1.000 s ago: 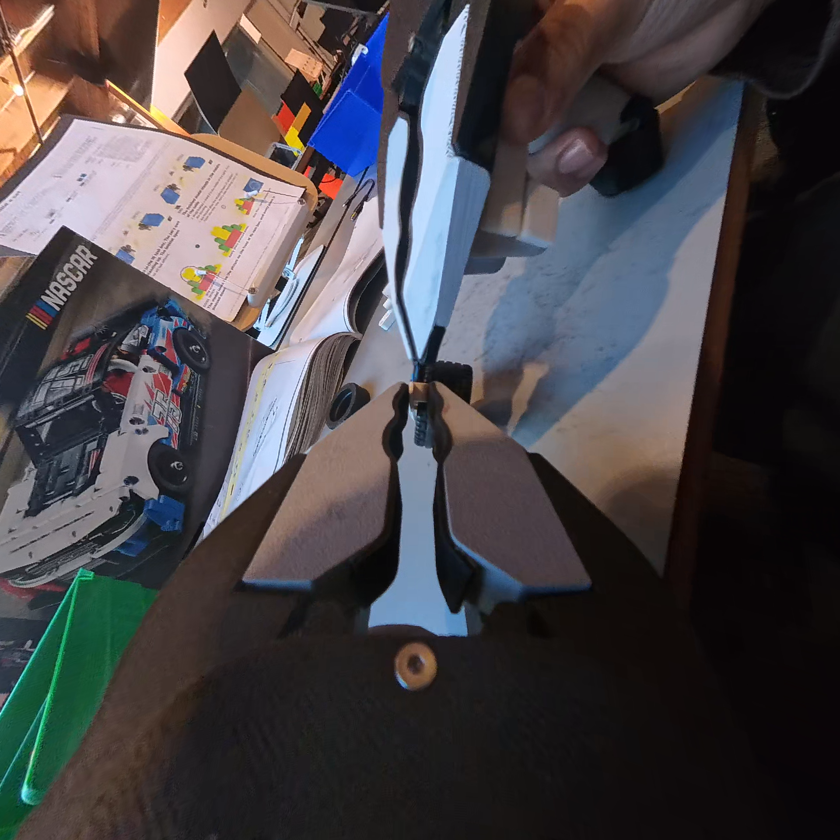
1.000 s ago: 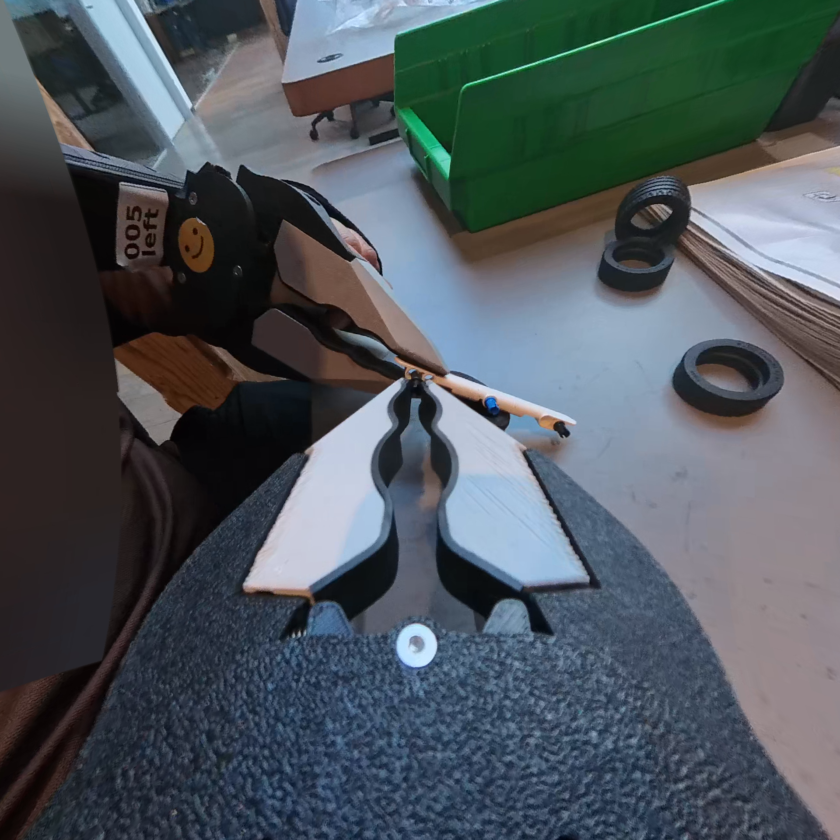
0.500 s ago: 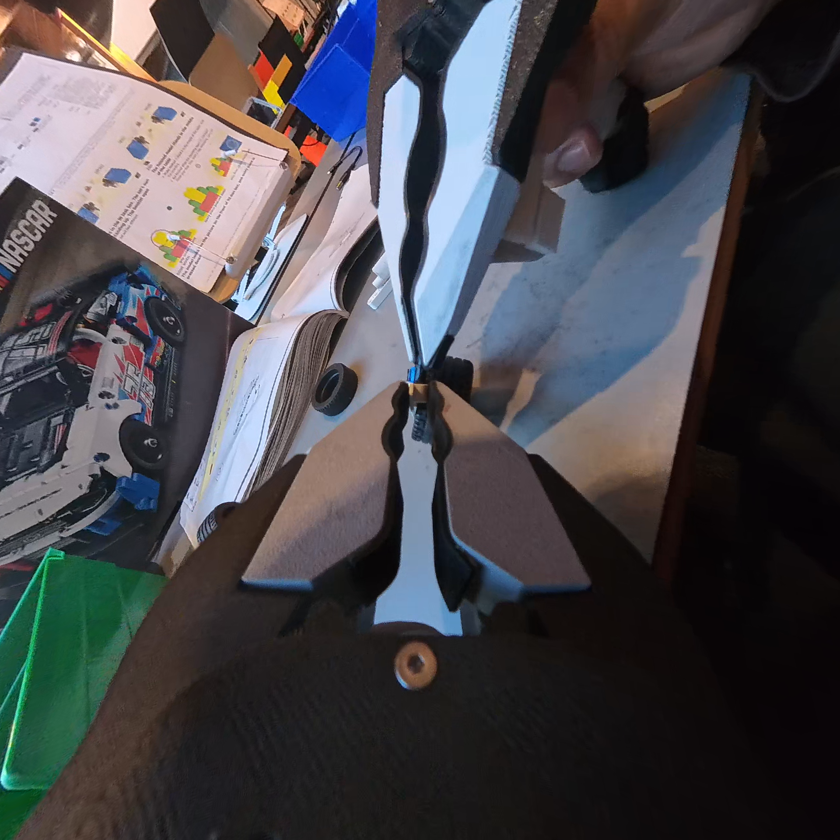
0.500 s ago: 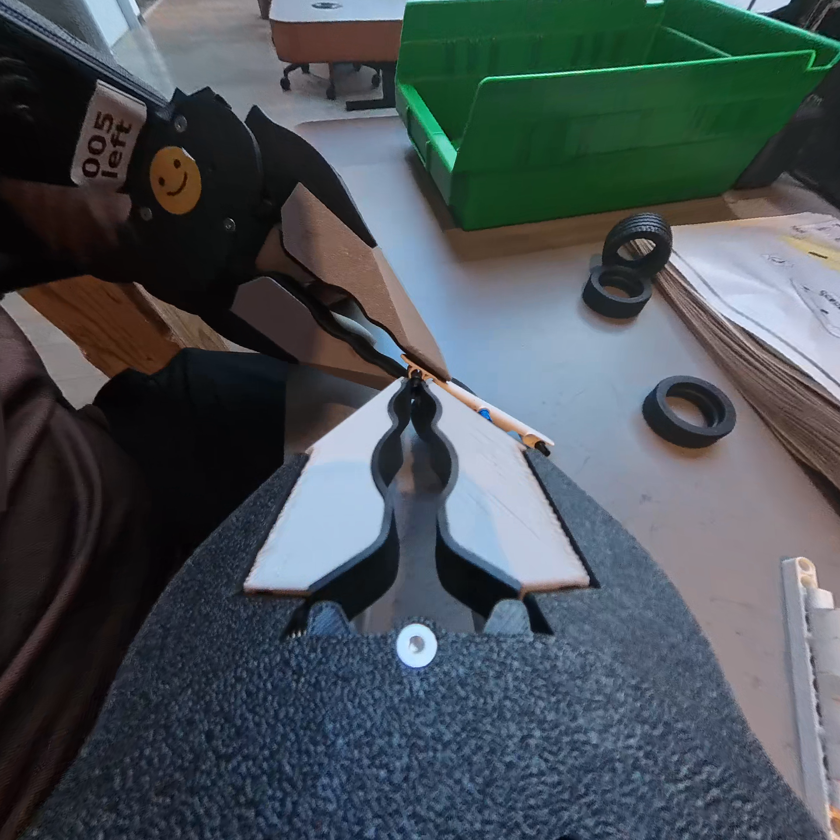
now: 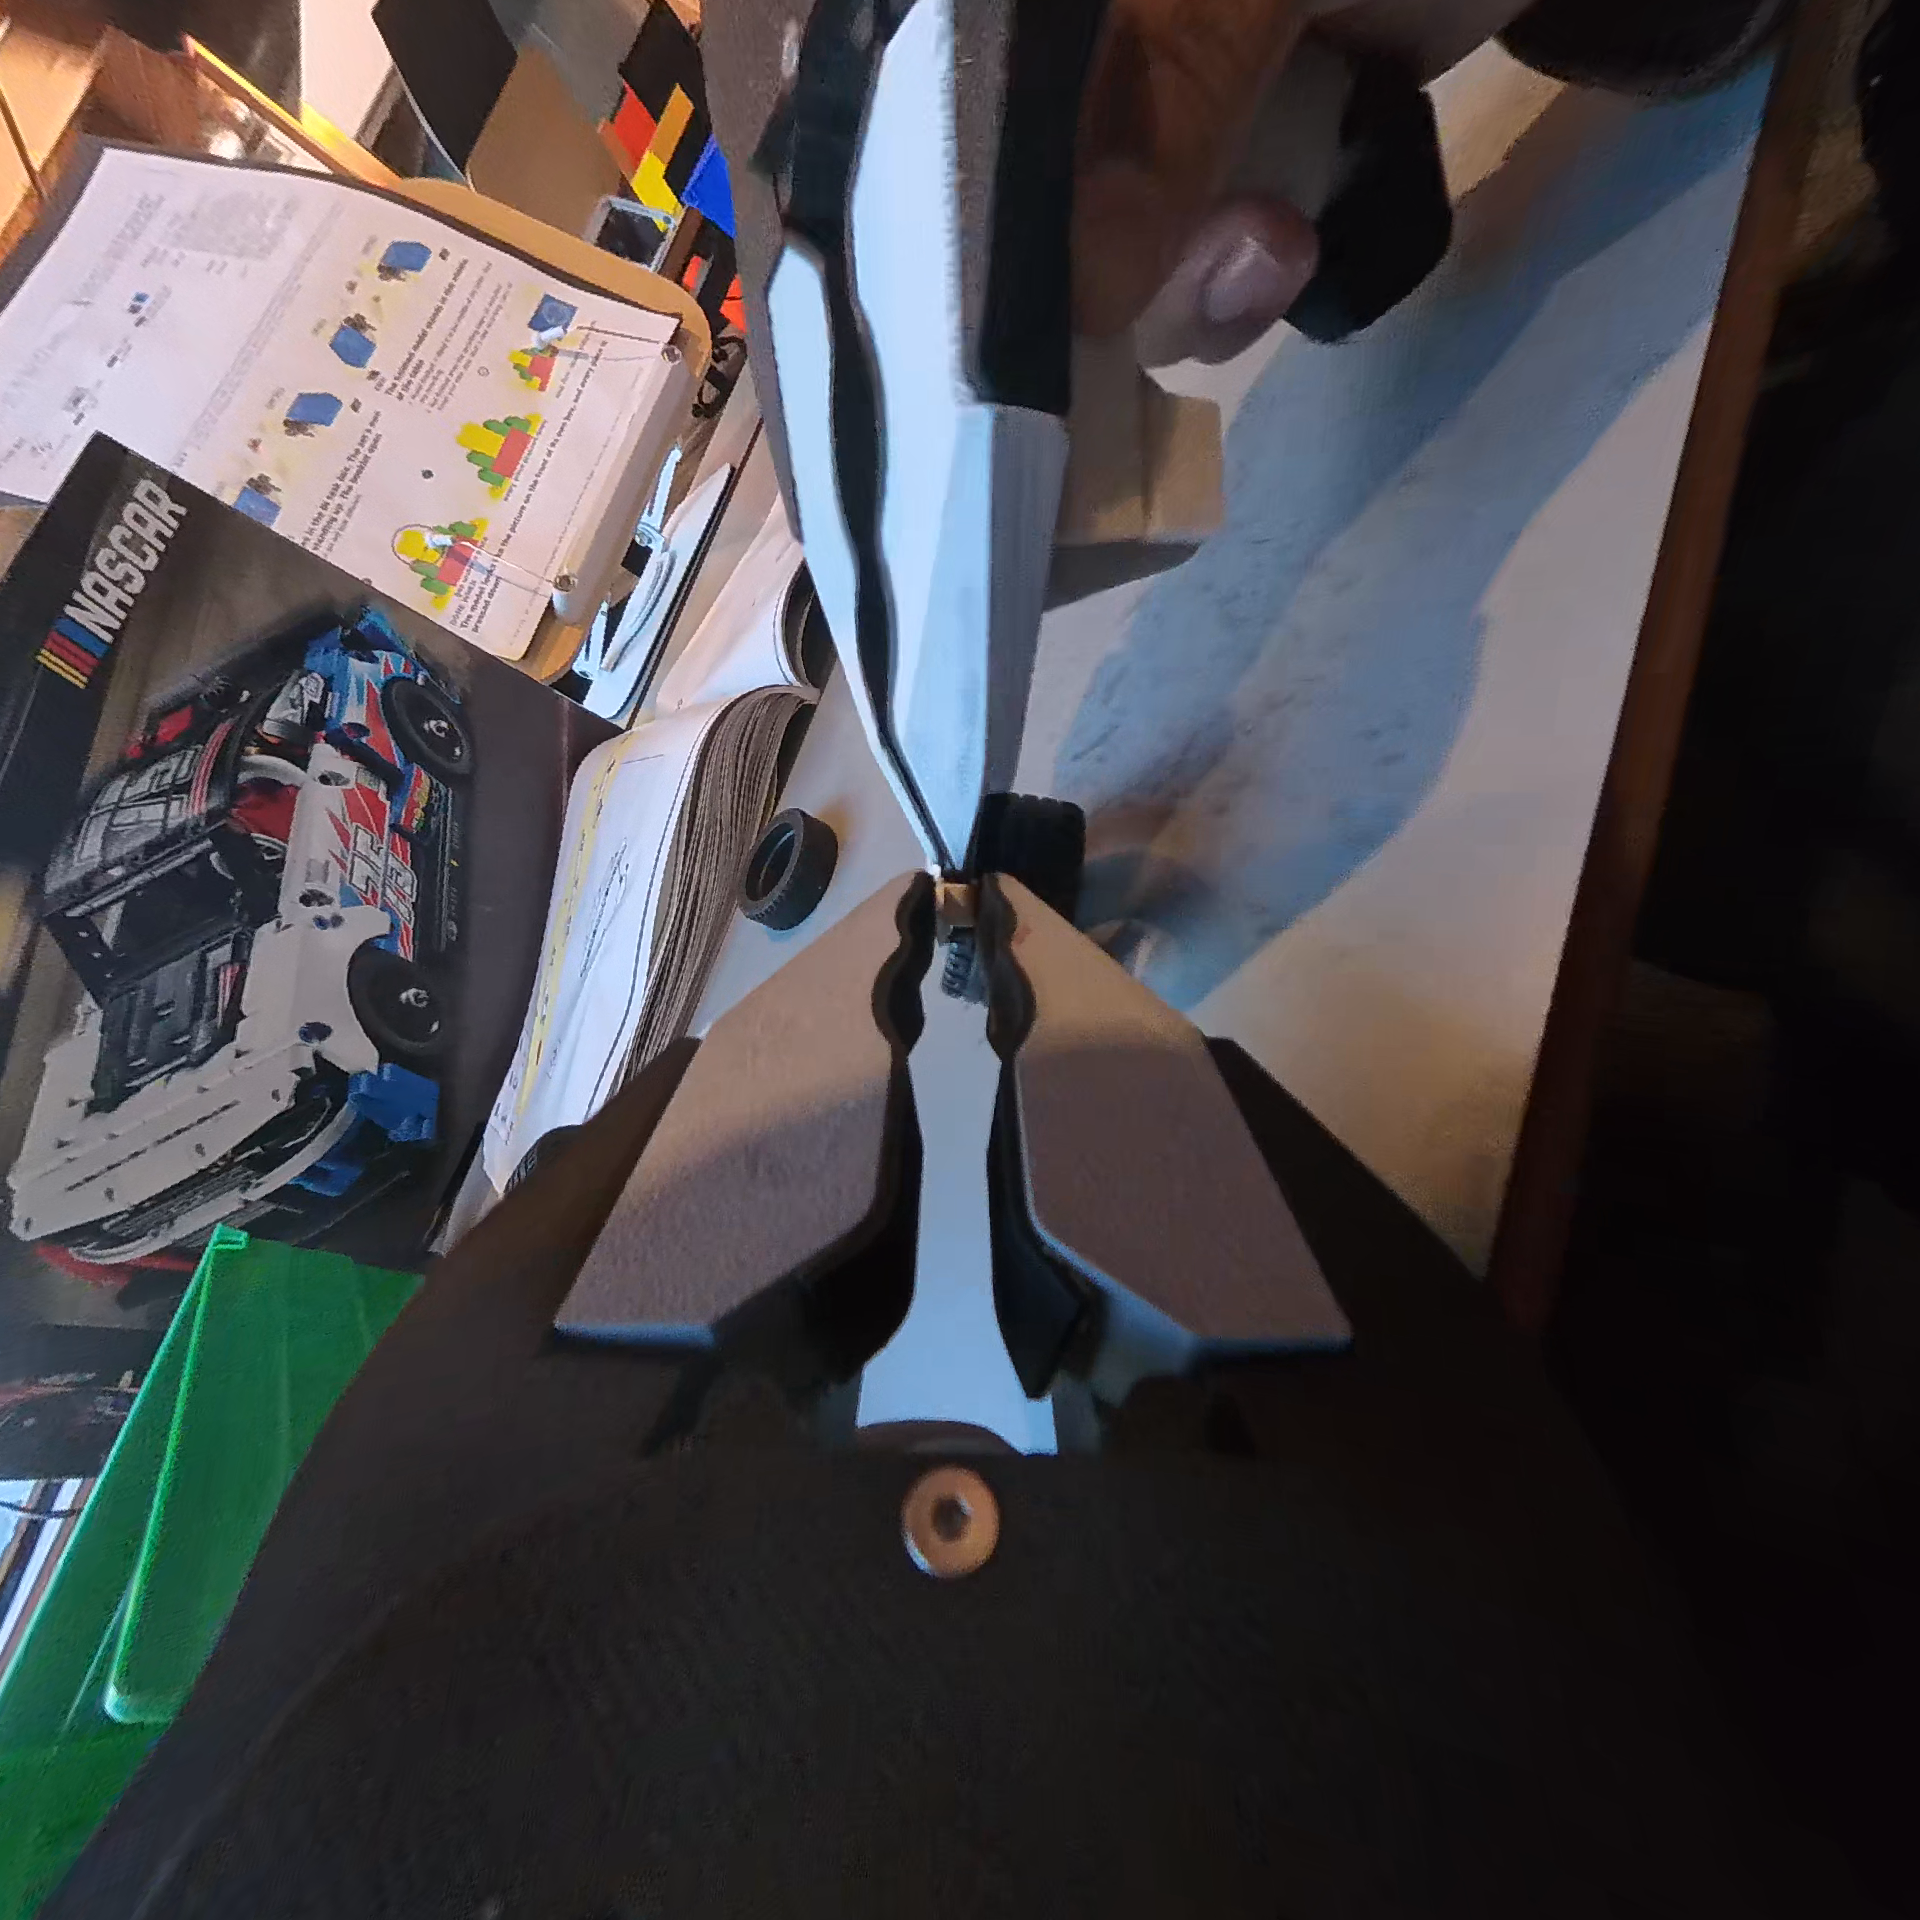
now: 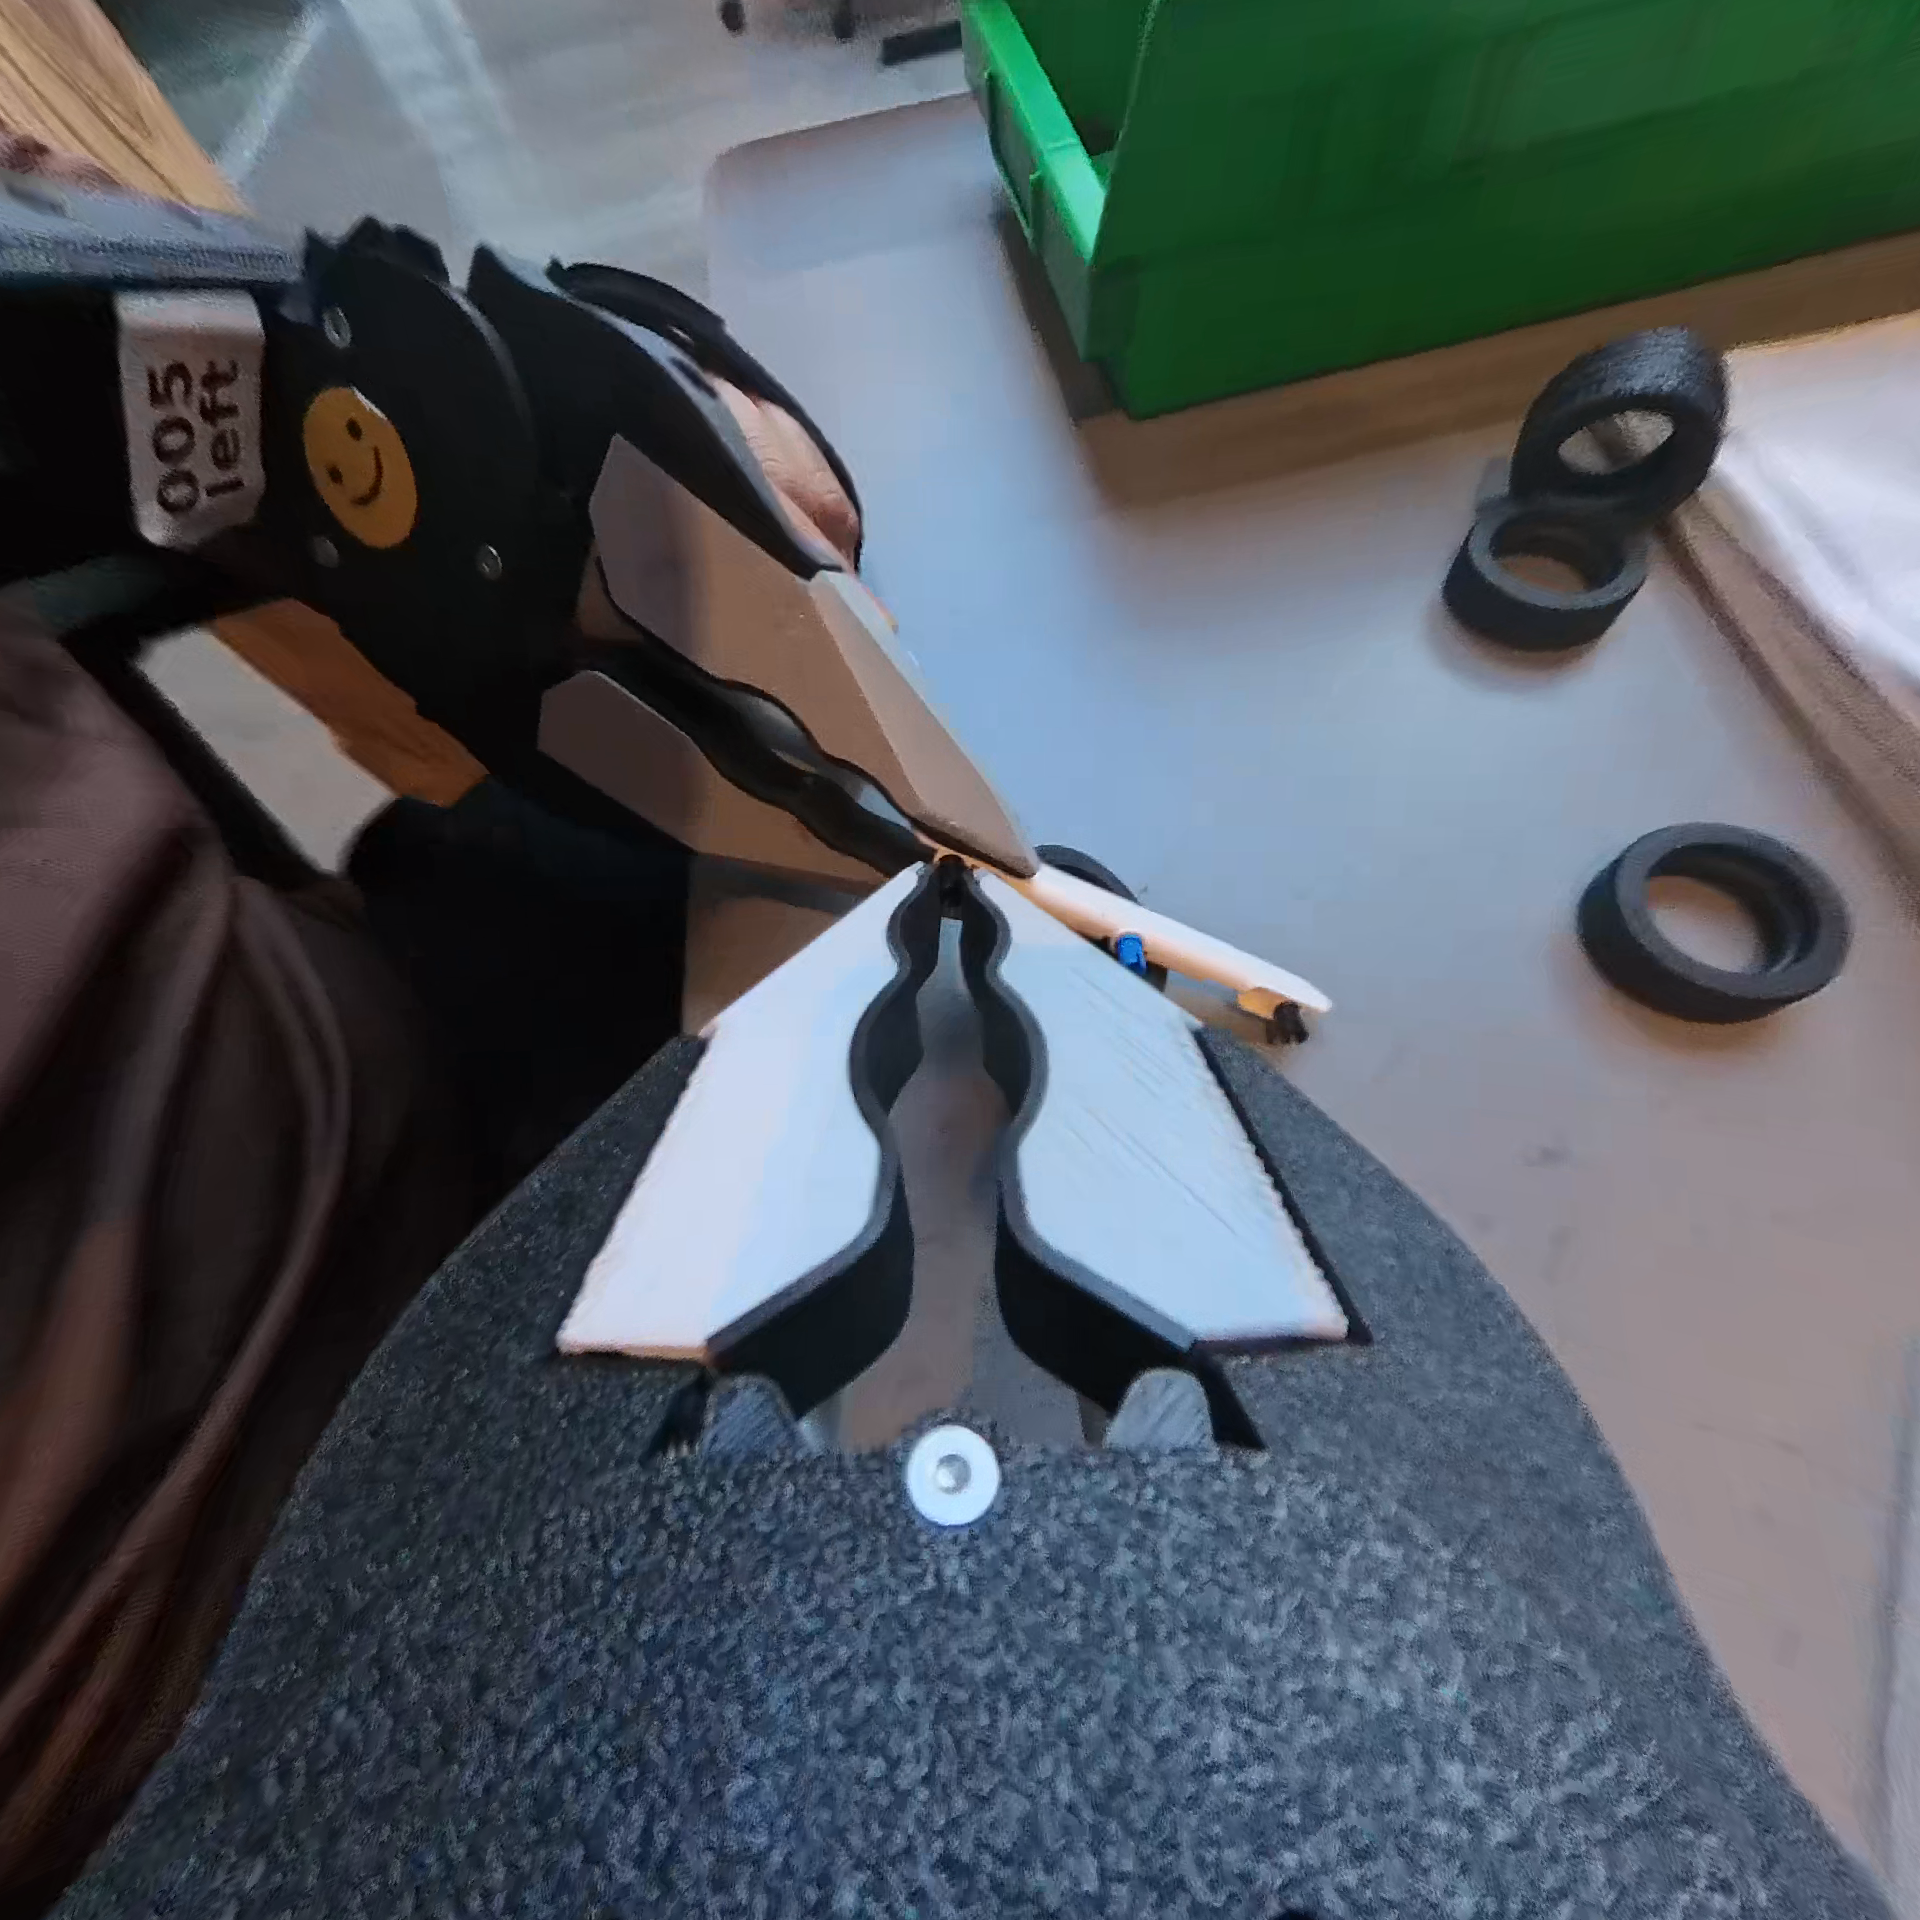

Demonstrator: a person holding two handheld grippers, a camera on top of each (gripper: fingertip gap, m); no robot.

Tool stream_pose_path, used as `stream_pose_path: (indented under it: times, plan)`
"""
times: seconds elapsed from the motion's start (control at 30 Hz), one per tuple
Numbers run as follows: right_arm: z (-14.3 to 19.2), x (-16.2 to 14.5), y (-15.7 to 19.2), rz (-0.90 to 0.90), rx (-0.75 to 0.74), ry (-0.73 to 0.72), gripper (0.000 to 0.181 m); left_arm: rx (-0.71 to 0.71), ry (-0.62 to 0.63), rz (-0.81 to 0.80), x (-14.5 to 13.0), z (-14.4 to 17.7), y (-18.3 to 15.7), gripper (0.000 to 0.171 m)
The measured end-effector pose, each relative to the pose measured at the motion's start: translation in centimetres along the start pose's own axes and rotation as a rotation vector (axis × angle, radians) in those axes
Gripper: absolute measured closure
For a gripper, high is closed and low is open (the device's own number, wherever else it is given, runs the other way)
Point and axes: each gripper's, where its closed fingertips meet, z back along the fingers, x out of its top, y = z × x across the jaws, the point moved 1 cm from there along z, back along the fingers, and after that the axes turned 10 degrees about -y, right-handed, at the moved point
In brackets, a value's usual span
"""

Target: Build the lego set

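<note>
My right gripper (image 6: 948, 883) has its fingers closed on a small dark piece I cannot make out, right at the tips. The left gripper (image 6: 961, 847) comes in from the left, its tips meeting mine, pinched on the near end of a long white beam (image 6: 1164, 935). That beam runs off to the right above the grey table (image 6: 1299, 727), with a blue pin (image 6: 1130, 948) in its side and a black pin (image 6: 1288, 1023) at its far end. To the right lies a loose black tyre (image 6: 1712, 921); farther off two more tyres (image 6: 1579, 520) are stacked beside a green bin (image 6: 1351, 208).
</note>
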Motion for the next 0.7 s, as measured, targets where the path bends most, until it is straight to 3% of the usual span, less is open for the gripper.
stream_pose_path:
  times: [0.13, 0.33, 0.7]
  plan:
    - [-0.2, 0.1, 0.0, 0.153, -0.077, 0.031, 0.177, 0.011, 0.017, -0.019, -0.2, 0.0, 0.0, 0.167]
    - [-0.1, 0.3, -0.2, -0.035, -0.013, -0.051, 0.177, 0.026, -0.006, -0.005, 0.0, 0.0, 0.3, 0.167]
    - [1.0, -0.2, 0.3, 0.067, -0.030, -0.005, 0.178, 0.039, -0.022, -0.114, 0.3, -0.2, -0.3, 0.167]
